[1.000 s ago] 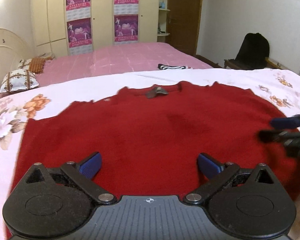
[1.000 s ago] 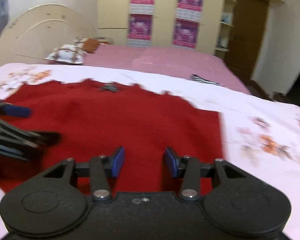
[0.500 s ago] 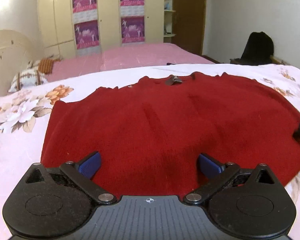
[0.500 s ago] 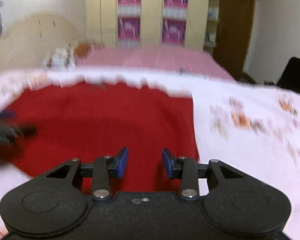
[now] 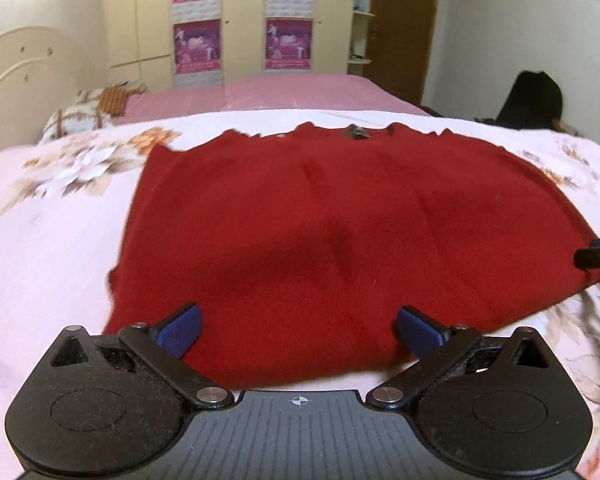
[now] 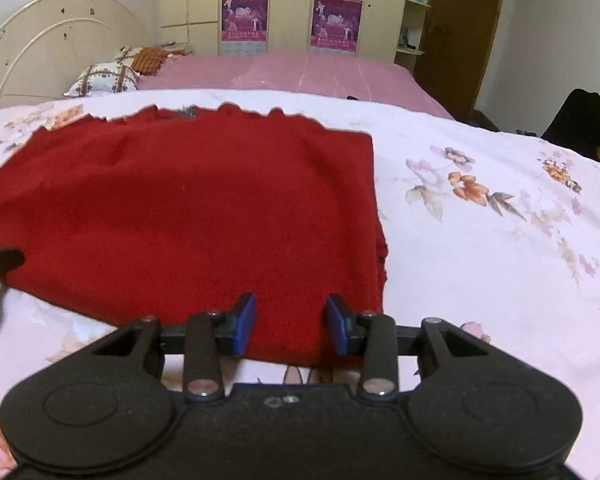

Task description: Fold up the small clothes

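— While your left gripper (image 5: 298, 326) hovers at the bottom of its frame, its blue pads (image 5: 180, 330) stand wide apart with nothing between them. Where's the garment?

— Your red sweater (image 5: 340, 232) lies flat on the floral sheet (image 5: 52, 240), filling the middle of the left view; its collar is at the upper centre.

— And your right gripper (image 6: 291, 326)?

— Low centre of its own frame, over the sweater's near right corner (image 6: 352, 280). Its jaws are narrow and opening, with red cloth showing in the gap; the pads don't press it.

— Can you see each tool from the other side?

— Yes, a dark tip at the left view's right edge, another at the right view's left edge.
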`<state>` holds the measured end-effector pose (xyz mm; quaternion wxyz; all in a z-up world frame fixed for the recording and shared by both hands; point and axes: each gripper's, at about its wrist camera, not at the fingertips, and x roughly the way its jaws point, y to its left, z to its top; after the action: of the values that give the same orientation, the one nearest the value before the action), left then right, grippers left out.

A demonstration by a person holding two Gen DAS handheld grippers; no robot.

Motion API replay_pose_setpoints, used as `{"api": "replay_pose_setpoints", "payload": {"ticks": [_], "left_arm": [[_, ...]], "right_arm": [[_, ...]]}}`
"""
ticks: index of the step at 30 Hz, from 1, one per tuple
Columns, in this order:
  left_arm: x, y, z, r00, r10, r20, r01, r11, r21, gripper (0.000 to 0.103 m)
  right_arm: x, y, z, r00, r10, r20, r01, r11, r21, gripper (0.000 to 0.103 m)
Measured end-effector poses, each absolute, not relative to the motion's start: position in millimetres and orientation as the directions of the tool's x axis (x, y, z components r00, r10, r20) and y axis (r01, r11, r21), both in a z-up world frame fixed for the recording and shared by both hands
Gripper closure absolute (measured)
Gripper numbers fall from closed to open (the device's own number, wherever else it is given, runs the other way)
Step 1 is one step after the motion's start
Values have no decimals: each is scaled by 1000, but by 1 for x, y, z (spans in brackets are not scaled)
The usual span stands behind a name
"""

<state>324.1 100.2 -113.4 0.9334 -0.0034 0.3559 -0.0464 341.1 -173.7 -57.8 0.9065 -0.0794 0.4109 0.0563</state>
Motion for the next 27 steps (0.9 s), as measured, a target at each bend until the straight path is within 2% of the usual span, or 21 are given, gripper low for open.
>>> {"api": "replay_pose_setpoints", "payload": {"ticks": [4, 6, 9, 11, 14, 16, 20, 27], "left_arm": [[292, 112, -111, 738, -48, -673, 75, 997, 10, 1], [276, 122, -107, 744, -35, -667, 26, 999, -23, 1], [266, 145, -105, 747, -90, -659, -66, 976, -208, 1], [267, 160, -110, 756, -155, -636, -138, 912, -386, 1], [268, 183, -125, 812, -202, -547, -263, 711, -652, 1], [271, 194, -137, 850, -187, -493, -310, 579, -754, 1], [291, 189, -142, 868, -154, -472, -308, 578, -756, 1], [325, 182, -145, 889, -111, -445, -285, 627, -725, 1]], "right_arm": [[327, -176, -44, 683, 76, -727, -196, 977, -82, 63], [317, -179, -38, 692, 91, -716, -202, 977, -71, 63], [310, -184, -30, 709, 121, -694, -193, 981, -26, 63], [308, -185, -29, 716, 138, -685, -191, 982, -2, 64], [307, -178, -26, 714, 168, -680, -209, 978, 22, 65], [305, -172, -24, 716, 191, -672, -231, 972, 30, 65], [308, -160, -20, 717, 226, -659, -254, 966, 55, 67], [331, -141, -23, 701, 275, -658, -273, 956, 109, 87]]}}
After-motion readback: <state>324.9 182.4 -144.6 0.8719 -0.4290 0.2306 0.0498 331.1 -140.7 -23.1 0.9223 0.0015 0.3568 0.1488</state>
